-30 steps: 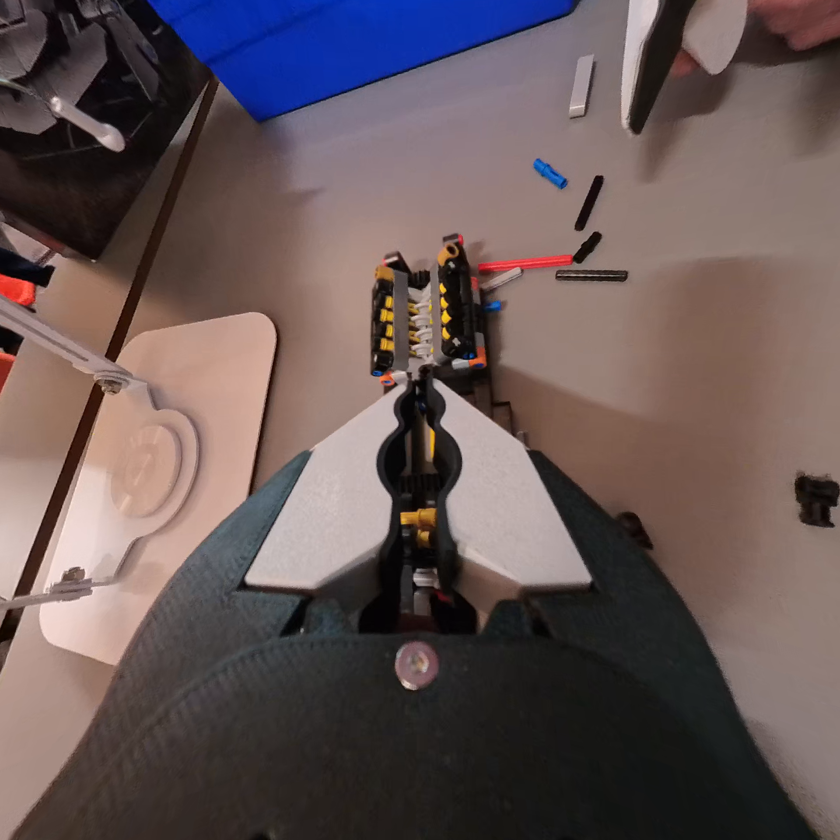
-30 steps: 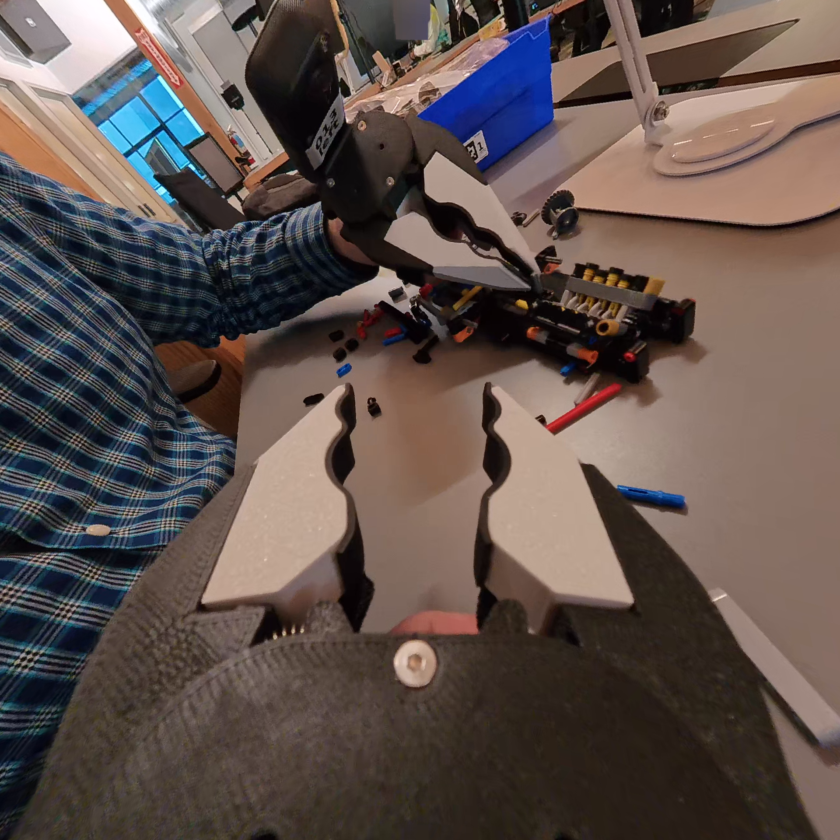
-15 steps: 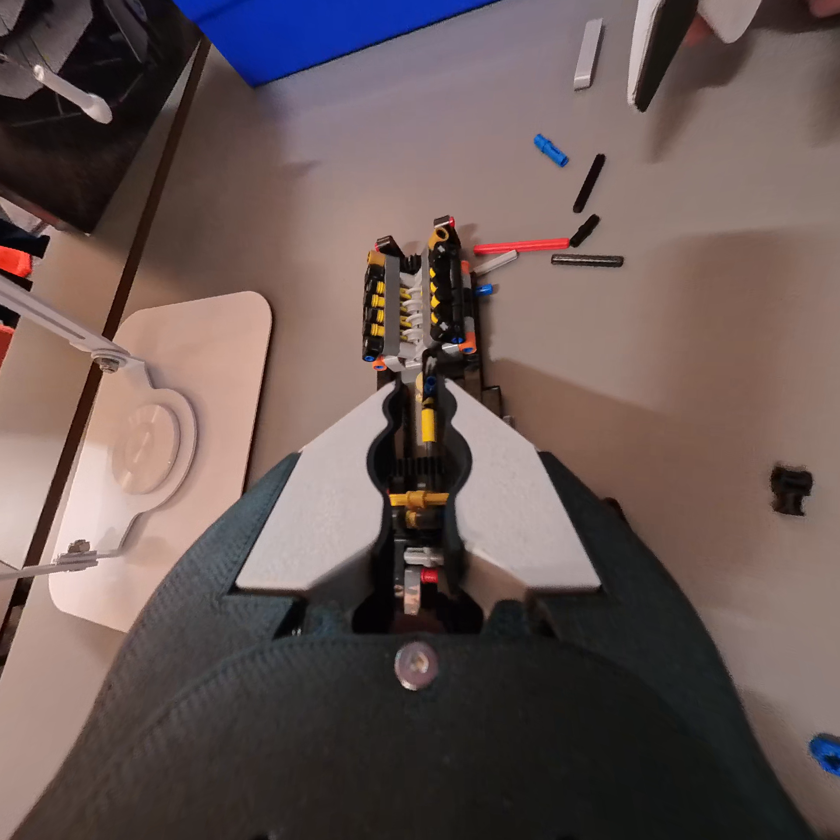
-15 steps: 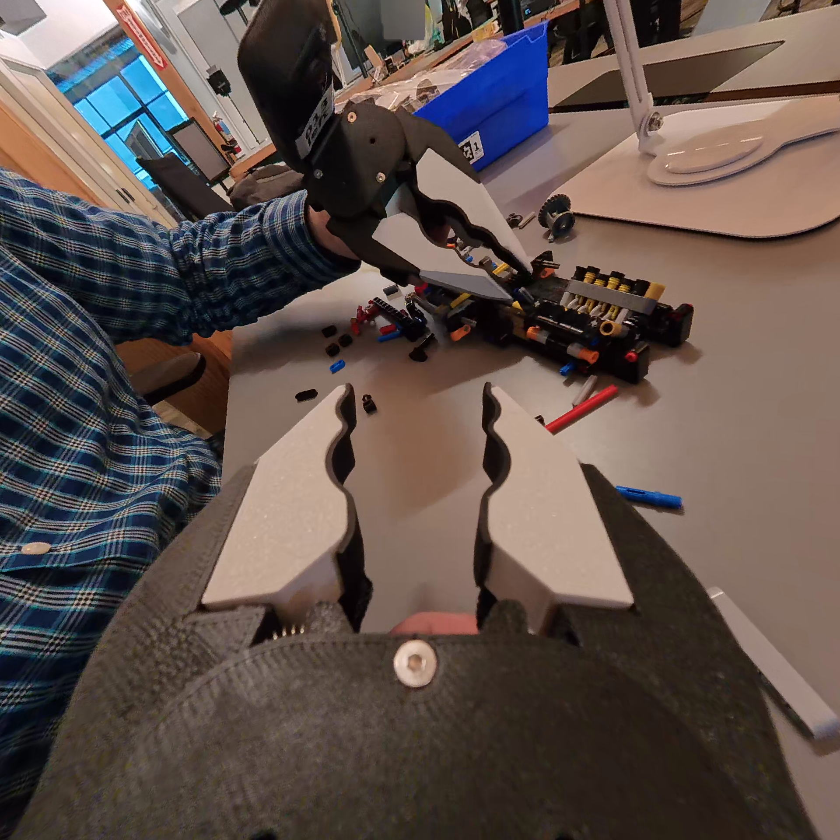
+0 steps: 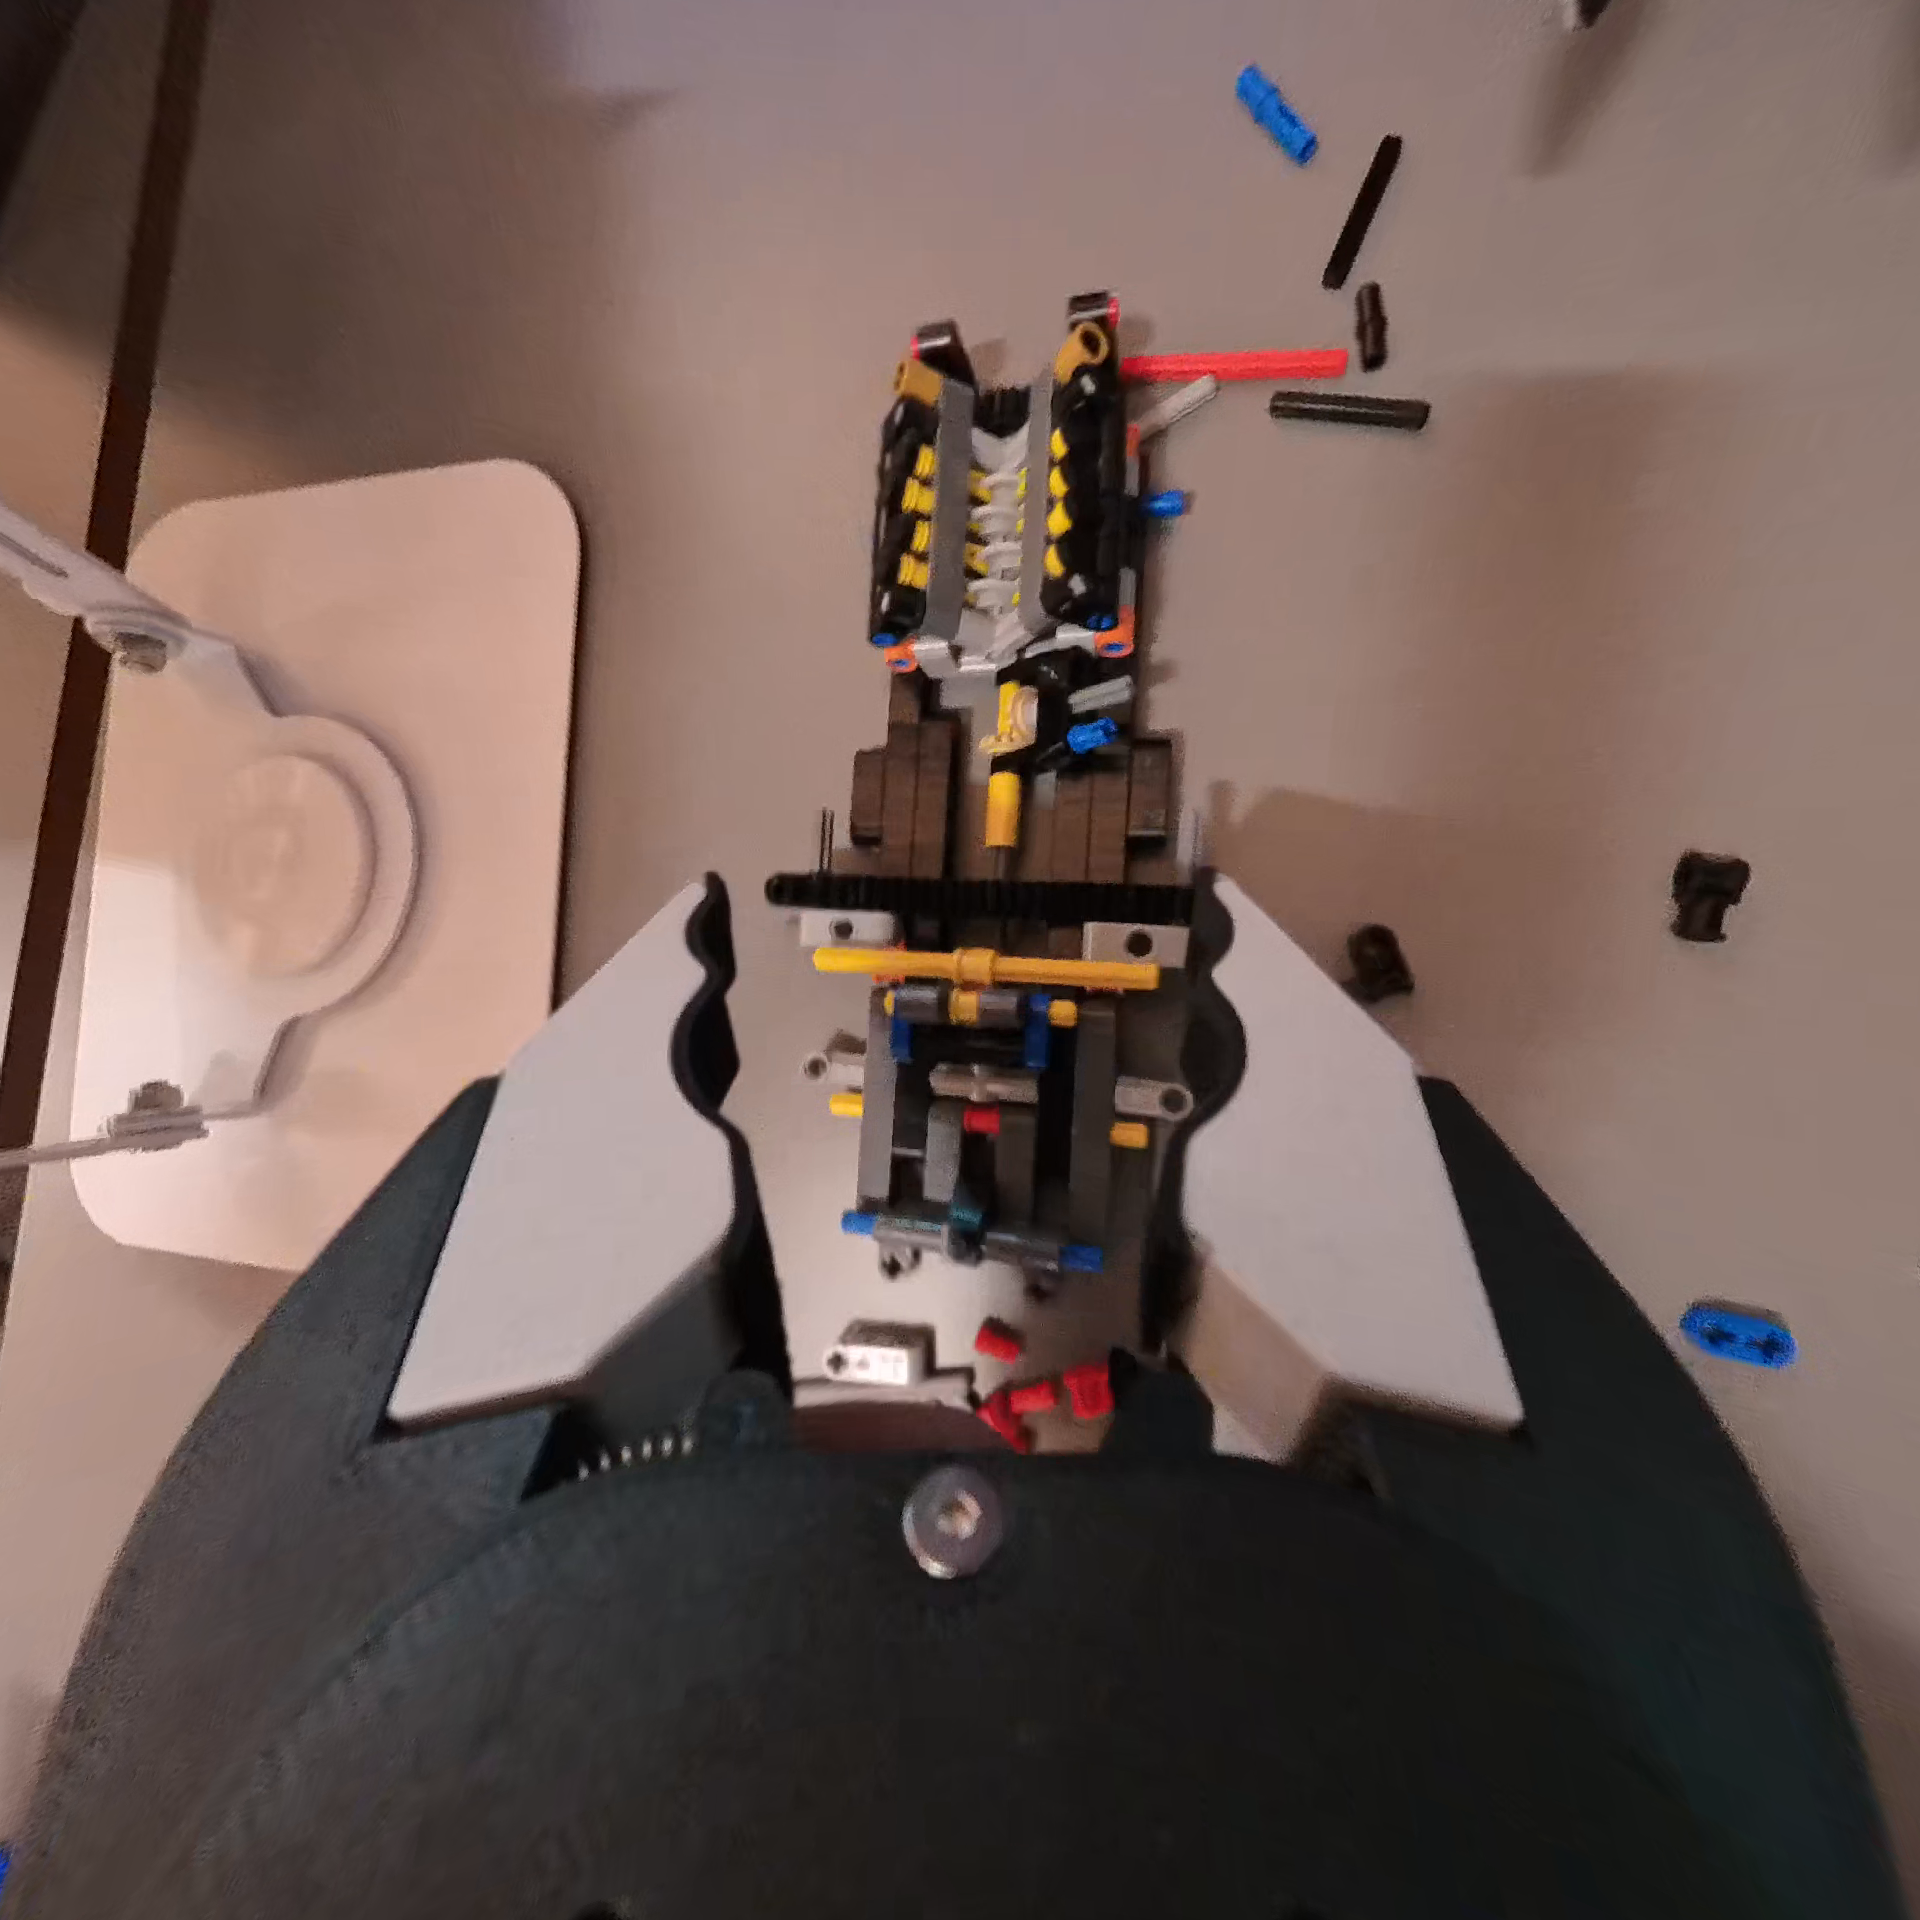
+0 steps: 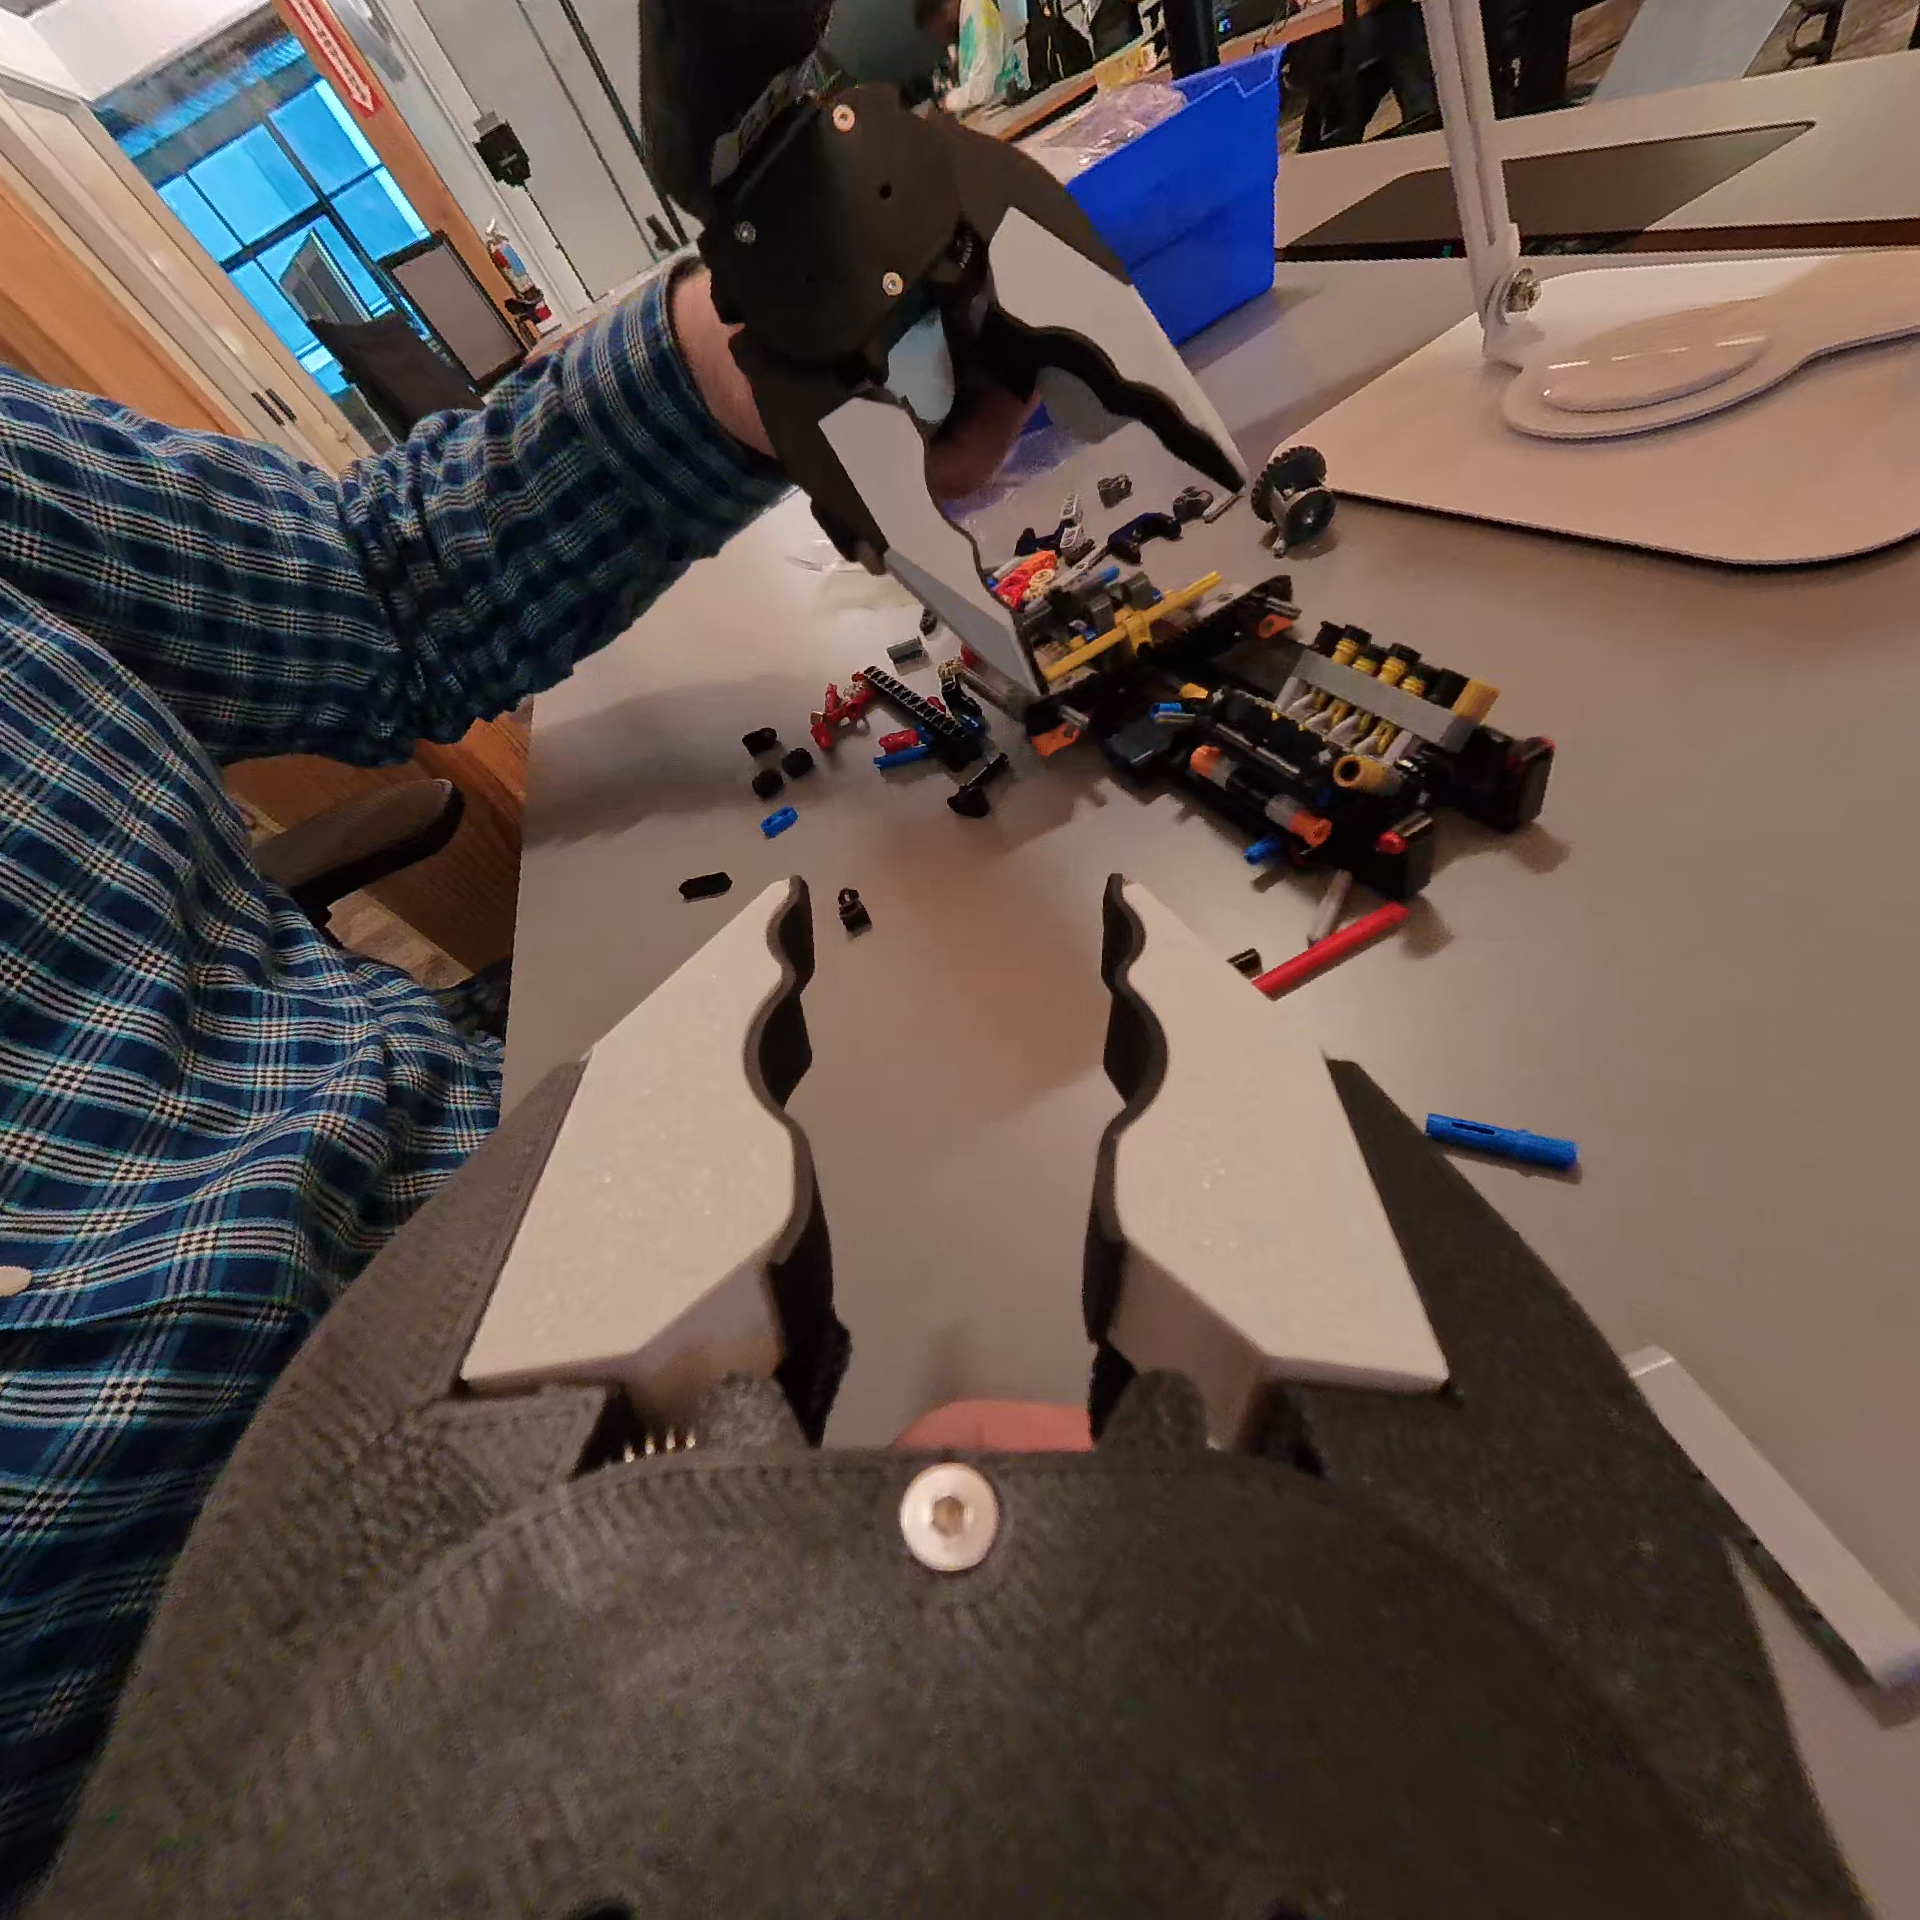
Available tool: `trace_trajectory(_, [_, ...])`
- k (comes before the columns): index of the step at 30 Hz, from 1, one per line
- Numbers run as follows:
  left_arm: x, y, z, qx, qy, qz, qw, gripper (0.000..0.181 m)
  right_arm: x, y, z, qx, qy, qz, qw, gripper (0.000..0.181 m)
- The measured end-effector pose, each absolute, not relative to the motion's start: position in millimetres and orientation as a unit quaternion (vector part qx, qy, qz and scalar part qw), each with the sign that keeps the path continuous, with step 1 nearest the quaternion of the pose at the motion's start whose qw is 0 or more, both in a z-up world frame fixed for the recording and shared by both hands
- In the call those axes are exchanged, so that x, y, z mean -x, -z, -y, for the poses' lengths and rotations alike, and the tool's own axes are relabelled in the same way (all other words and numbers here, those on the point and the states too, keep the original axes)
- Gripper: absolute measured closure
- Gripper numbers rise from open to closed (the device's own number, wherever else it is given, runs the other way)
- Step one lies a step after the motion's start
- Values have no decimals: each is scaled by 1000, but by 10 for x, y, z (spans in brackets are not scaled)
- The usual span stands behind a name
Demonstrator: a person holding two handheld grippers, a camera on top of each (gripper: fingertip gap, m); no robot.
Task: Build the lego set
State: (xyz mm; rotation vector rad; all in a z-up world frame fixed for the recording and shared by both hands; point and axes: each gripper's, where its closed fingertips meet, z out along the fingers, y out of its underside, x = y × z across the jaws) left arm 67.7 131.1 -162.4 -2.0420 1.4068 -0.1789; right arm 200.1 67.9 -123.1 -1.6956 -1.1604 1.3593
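**Lego assembly on tabletop, both grippers released**

1. White stand base (image 5: 343, 831): rests on the grey tabletop (image 5: 1558, 675) at the far left of the left wrist view, with a metal bracket on top.

2. Left gripper (image 5: 961, 904): jaws spread wide, grasping nothing. It is raised above the near end of the lego assembly (image 5: 1003, 644); whether the fingers touch it cannot be told. In the right wrist view this gripper (image 6: 1132, 582) is held by a hand in a plaid sleeve (image 6: 364, 582), tilted down over the assembly (image 6: 1299, 717).

3. Lego assembly: a long, mostly black build lying flat on the tabletop. The far end carries two rows of yellow pins beside grey beams. The near end shows a black toothed rack, a yellow axle (image 5: 982, 968) and a grey frame.

4. Loose parts right of the assembly in the left wrist view: a red axle (image 5: 1231, 364), black axles, a blue pin (image 5: 1276, 100), a blue connector (image 5: 1737, 1332) and small black pieces. Red pieces lie near the gripper base.

5. Right gripper (image 6: 956, 904): jaws apart, empty, positioned above bare tabletop, well apart from the assembly. A blue pin (image 6: 1501, 1143) lies to its right.

6. Blue bin (image 6: 1184, 249): stands at the far tabletop edge.
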Motion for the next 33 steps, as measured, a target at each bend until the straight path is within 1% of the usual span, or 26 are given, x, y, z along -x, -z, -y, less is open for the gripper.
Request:
trace_trajectory(6, [-479,1582,-1254,801,95,-505,308,94,-2009,1217,-657,644,-524,446,333,126])
trace_trajectory(11, [-277,1778,-1167,822,89,-498,263,94,-2012,1211,-646,642,-526,448,333,126])
trace_trajectory(13, [-209,1843,-1188,830,81,-487,259,95,-2009,1213,-643,642,-525,449,333,126])
trace_trajectory(16, [-193,1857,-1171,837,102,-470,261,101,-2008,1216,-640,641,-524,451,334,126])
trace_trajectory(22, [-218,1859,-1106,842,118,-454,268,129,-2004,1218,-632,641,-523,453,333,126])
trace_trajectory(33, [-305,1853,-1020,847,116,-434,283,136,-1994,1239,-600,640,-513,464,334,126])
